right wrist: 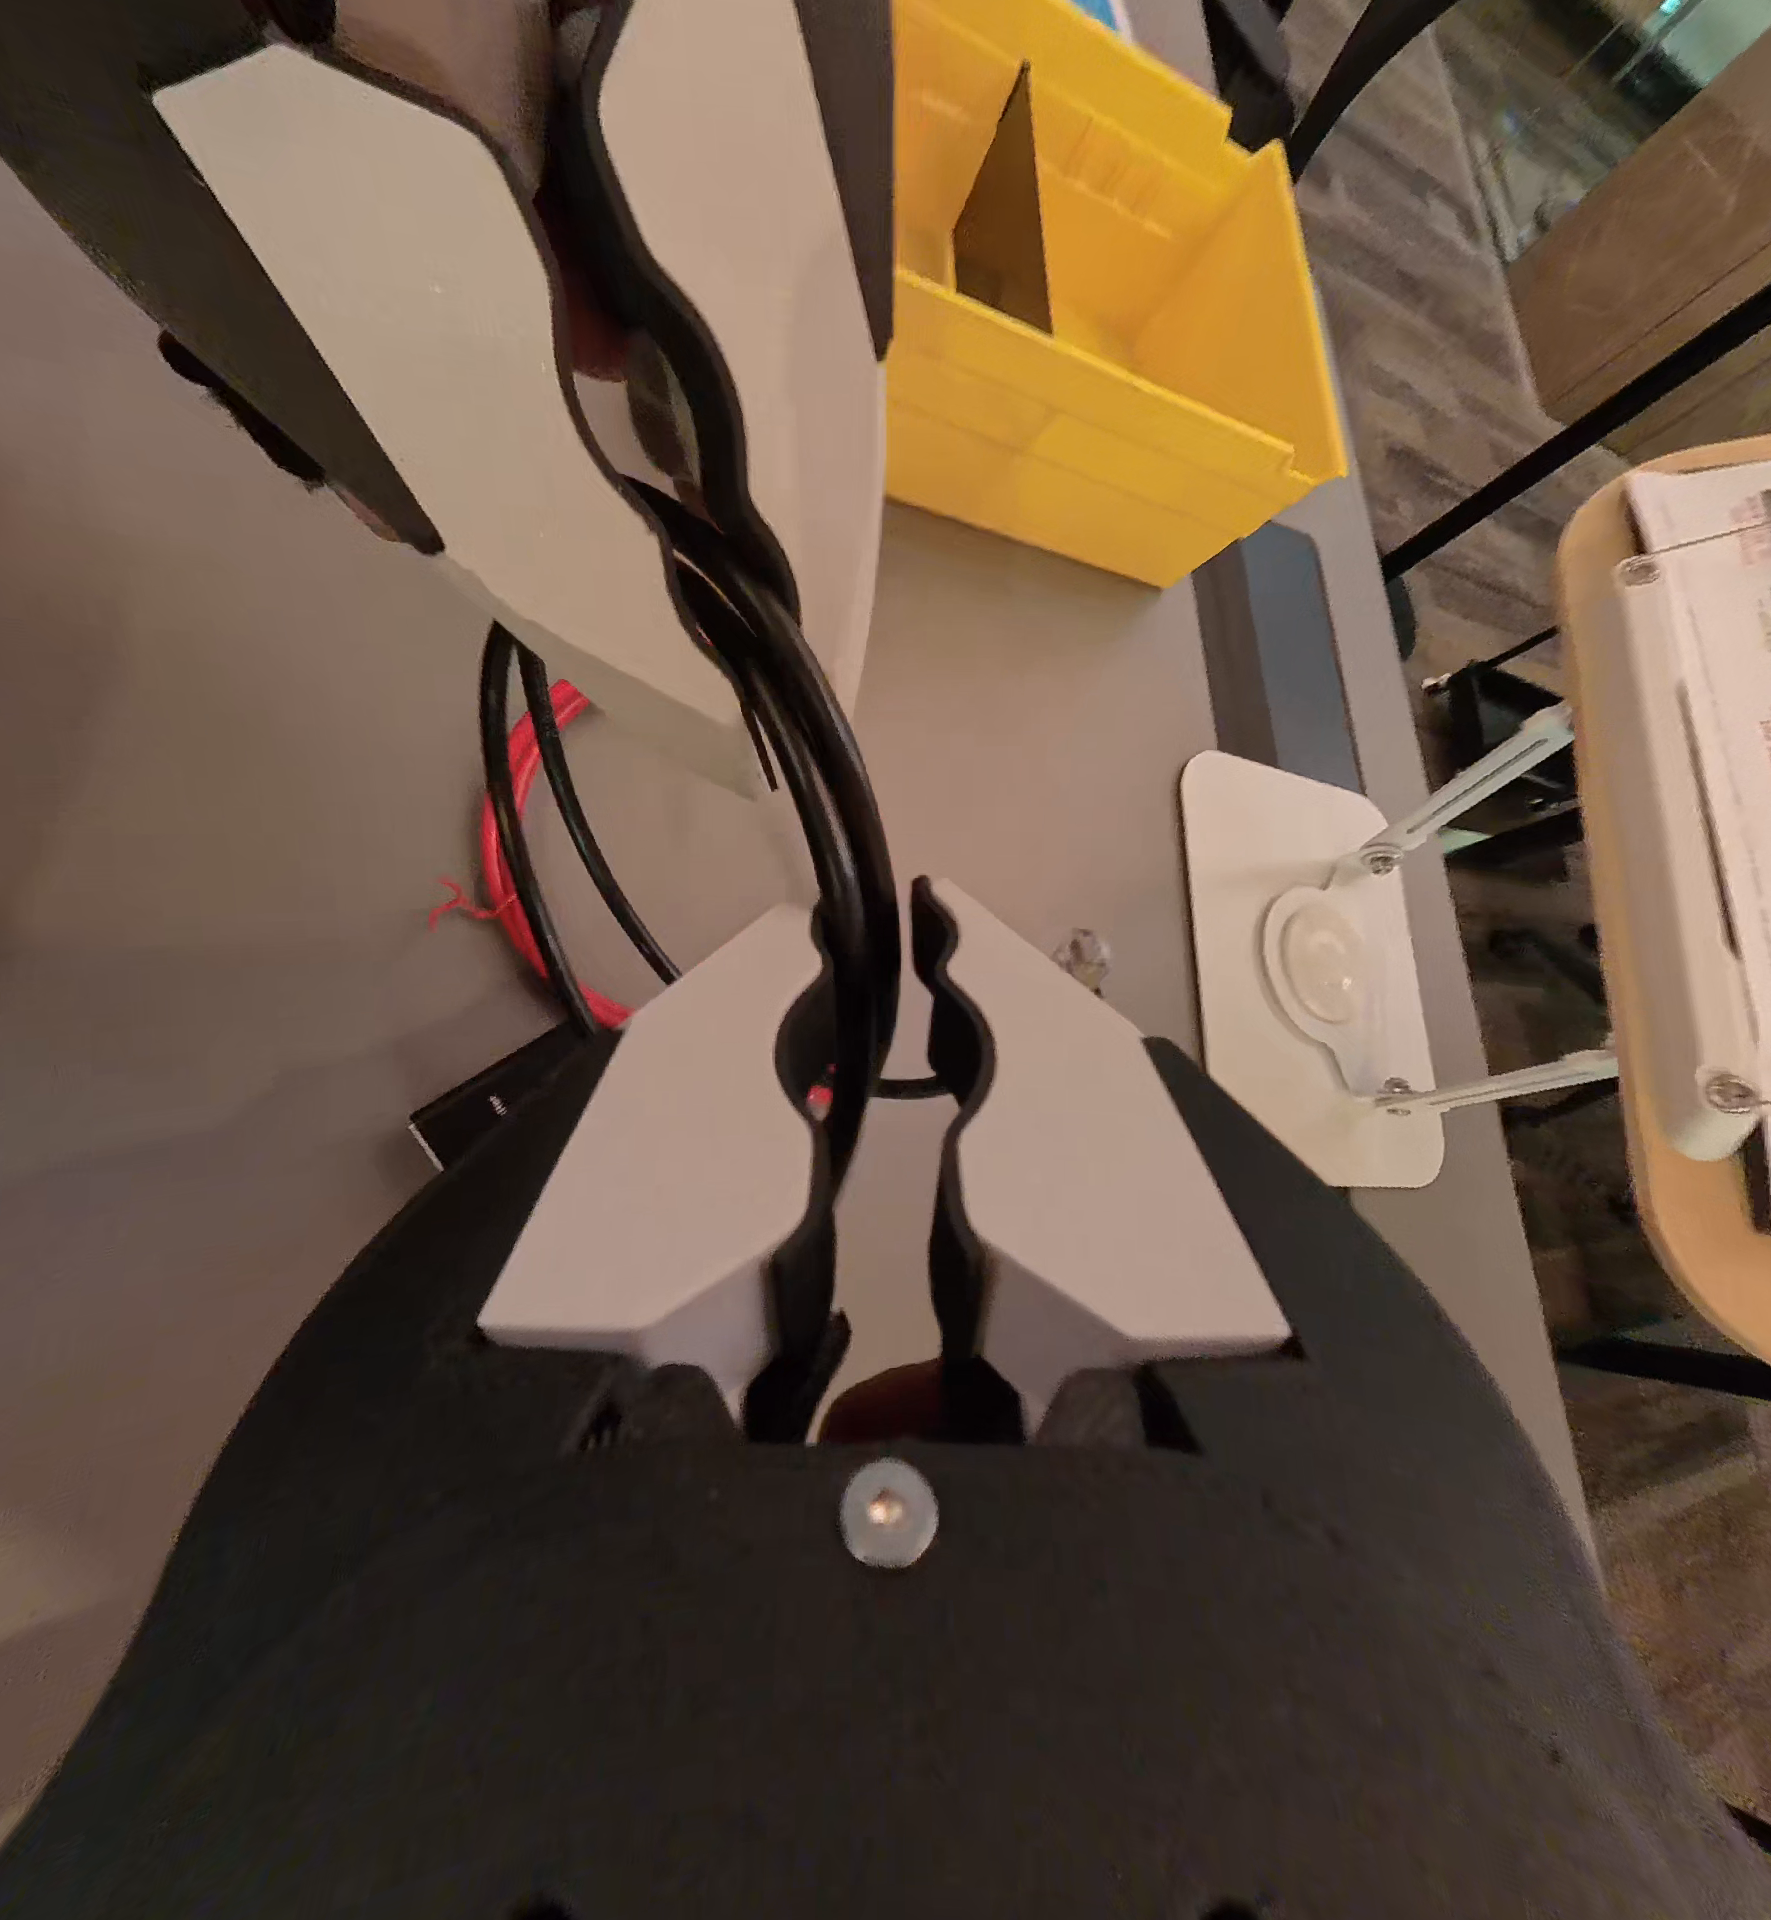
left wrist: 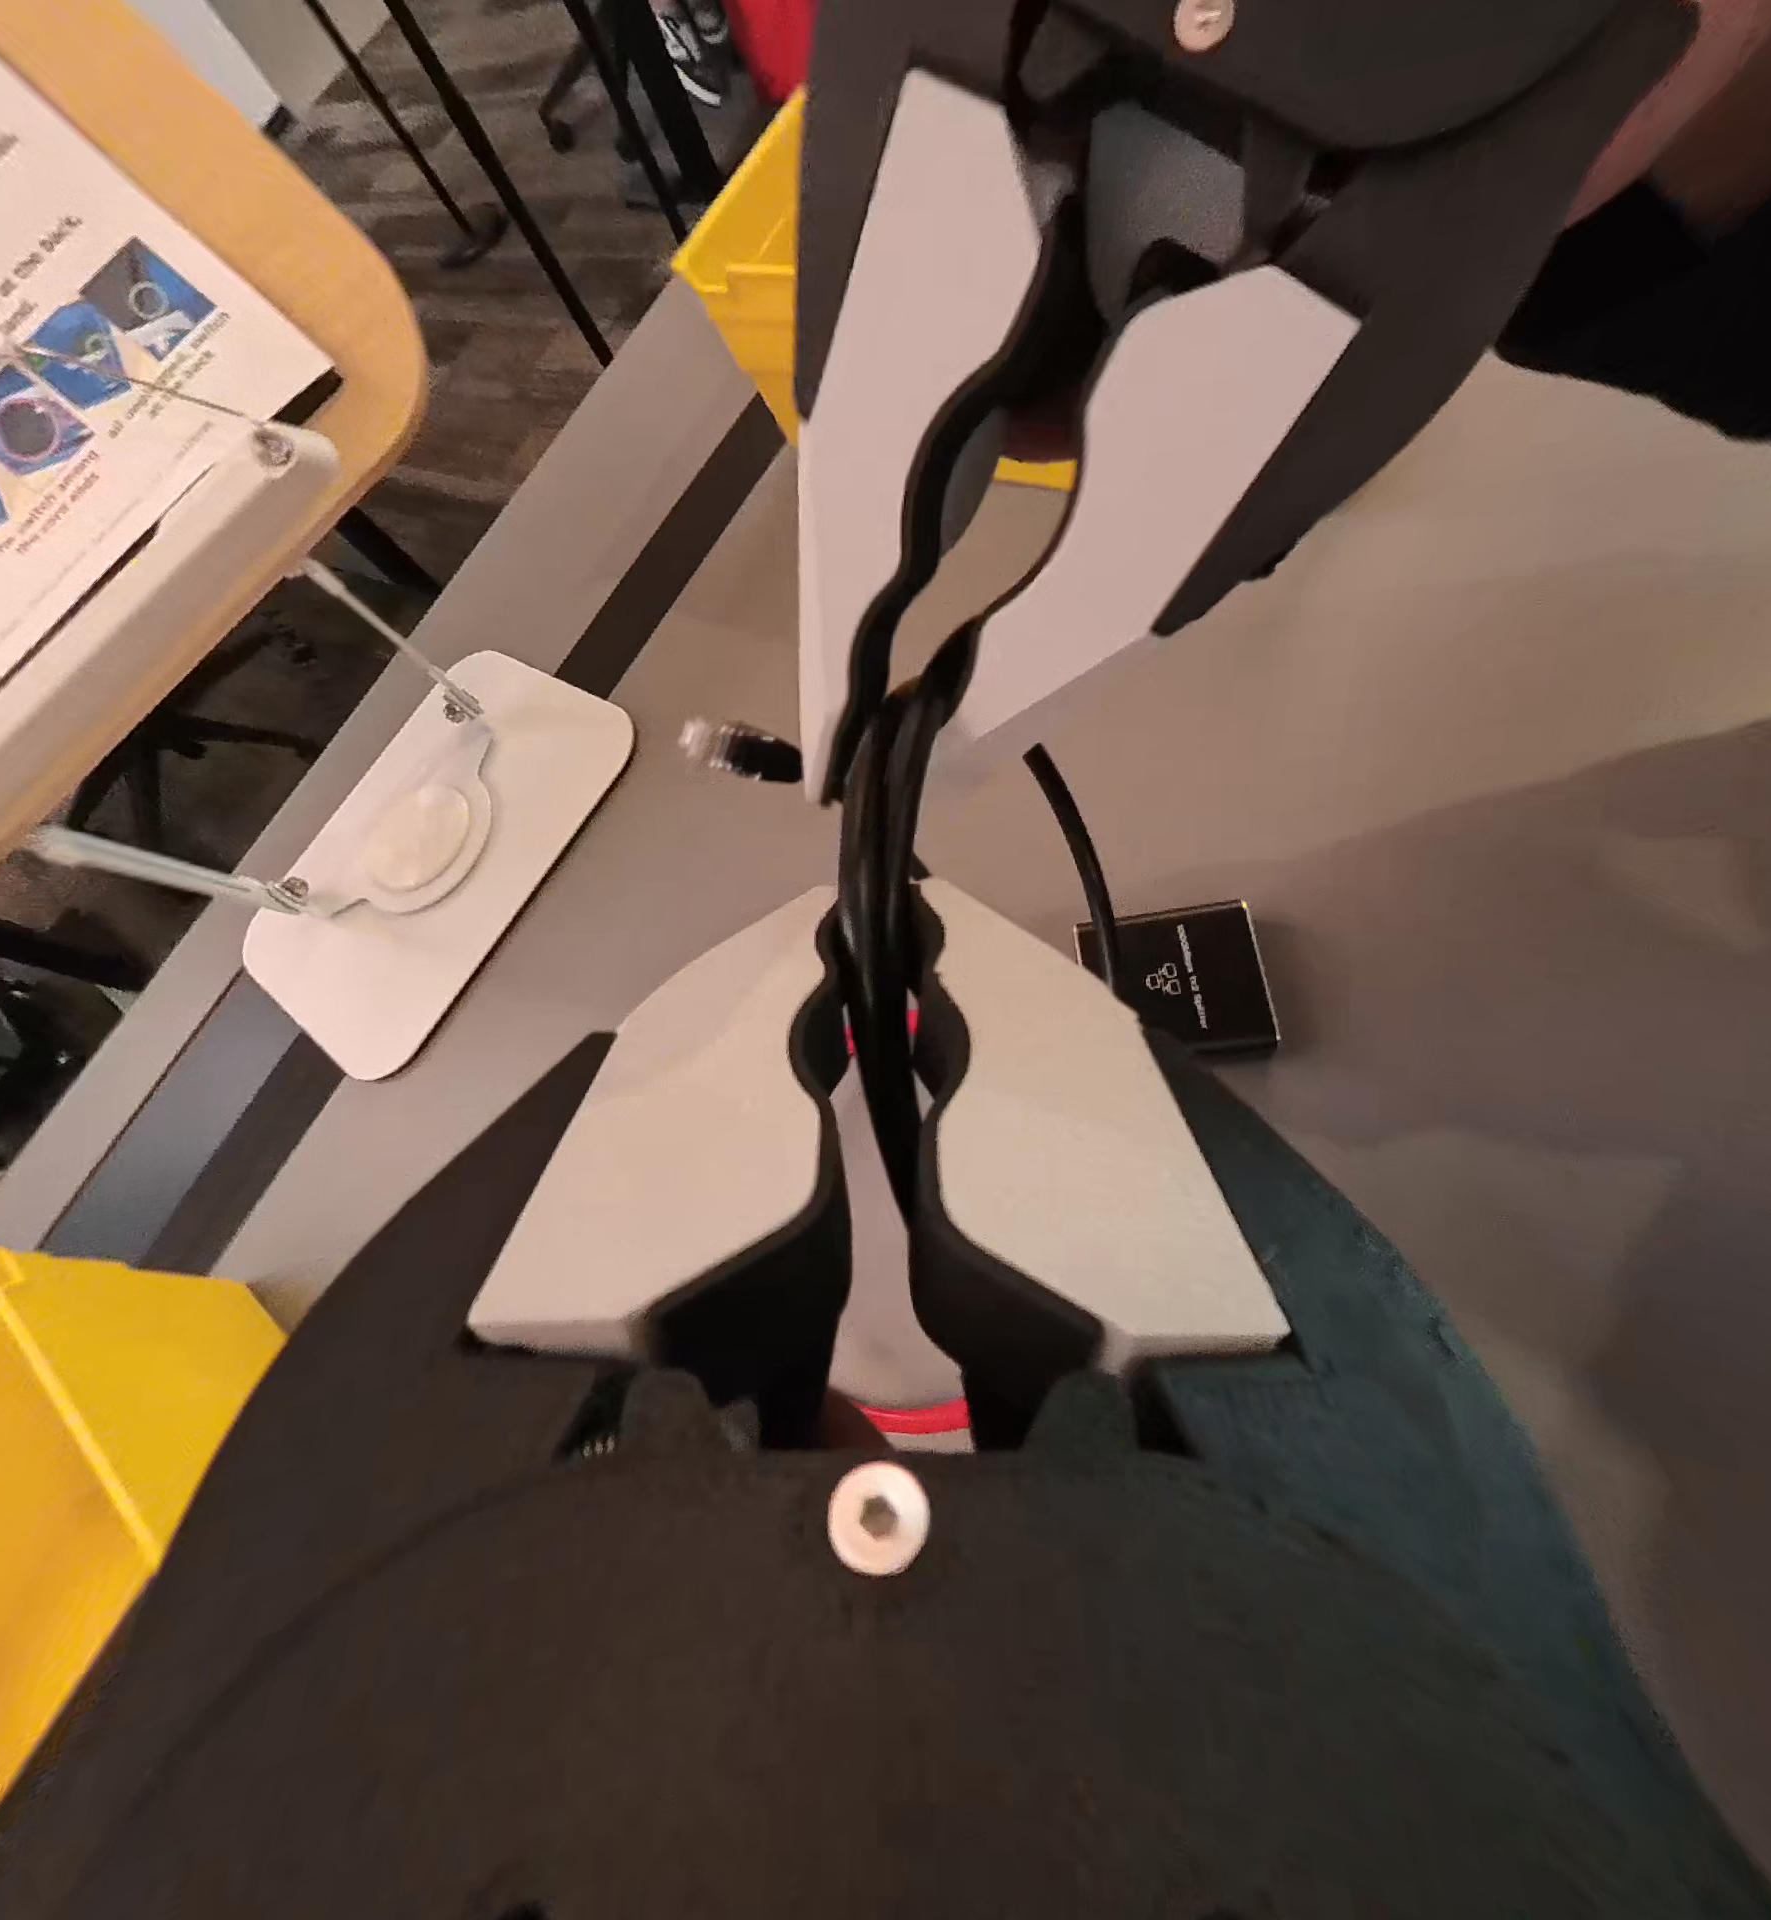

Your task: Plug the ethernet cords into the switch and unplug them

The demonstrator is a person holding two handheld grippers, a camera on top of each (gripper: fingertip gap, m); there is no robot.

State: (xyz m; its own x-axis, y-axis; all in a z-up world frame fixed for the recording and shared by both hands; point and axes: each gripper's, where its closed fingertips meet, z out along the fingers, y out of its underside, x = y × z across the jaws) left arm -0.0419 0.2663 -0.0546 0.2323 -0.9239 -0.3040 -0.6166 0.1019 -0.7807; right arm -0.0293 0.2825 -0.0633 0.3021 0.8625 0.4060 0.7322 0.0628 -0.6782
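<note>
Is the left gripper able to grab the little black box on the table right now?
Probably not yet. The left gripper is shut on the black cable, which the right gripper grips too. The black box lies uncovered nearby on the table.

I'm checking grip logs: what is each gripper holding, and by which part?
Both the left gripper and the right gripper pinch the bundled black ethernet cord along its looped cable. Its plug hangs free.

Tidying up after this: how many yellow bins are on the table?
2: one yellow bin at the table's near-left edge, another beyond the hand-held grippers. More may be hidden.
</note>
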